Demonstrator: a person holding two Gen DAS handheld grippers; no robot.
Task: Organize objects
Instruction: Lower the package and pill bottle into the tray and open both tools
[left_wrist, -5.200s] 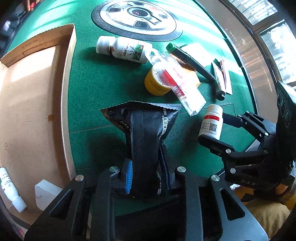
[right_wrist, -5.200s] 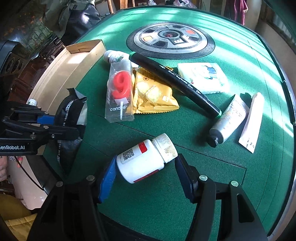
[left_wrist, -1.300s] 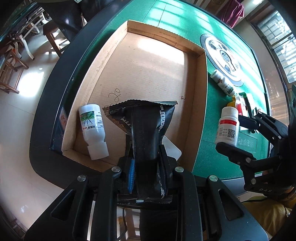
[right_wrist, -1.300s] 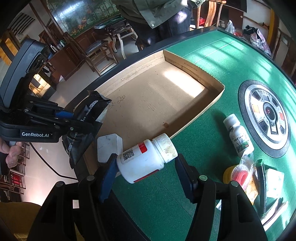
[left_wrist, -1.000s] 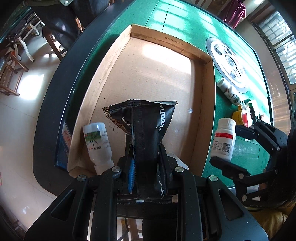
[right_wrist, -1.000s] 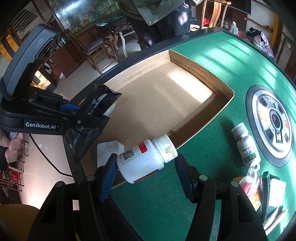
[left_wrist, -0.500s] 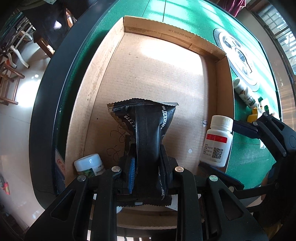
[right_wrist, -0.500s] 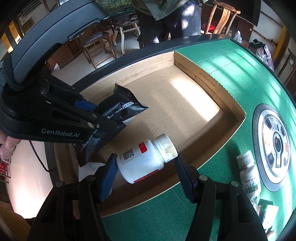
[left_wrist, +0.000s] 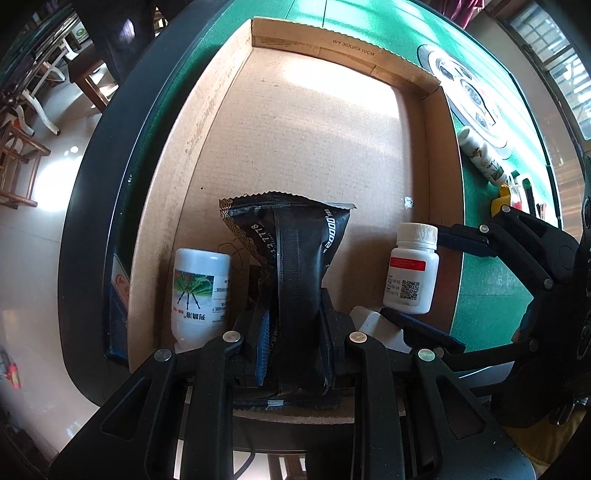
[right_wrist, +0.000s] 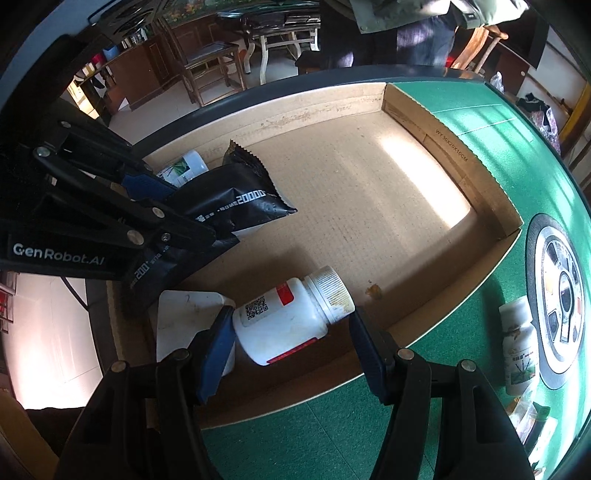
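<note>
Both loads had descended into the cardboard tray (left_wrist: 236, 122): left gripper (left_wrist: 293, 332) clamped the black pouch (left_wrist: 295, 258), right gripper (right_wrist: 291, 332) pinched the pill bottle (right_wrist: 291, 314) at five o'clock, ready for release.

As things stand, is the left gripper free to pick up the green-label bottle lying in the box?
Probably not: the left gripper is shut on the black packet. The bottle lies right beside it in the box, but the packet must go first.

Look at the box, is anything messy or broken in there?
Nothing looks broken. There is a small orange-brown spot on the floor of the cardboard box, near the pill bottle, and that bottle's white cap looks grubby. What the spot is, I cannot tell.
</note>
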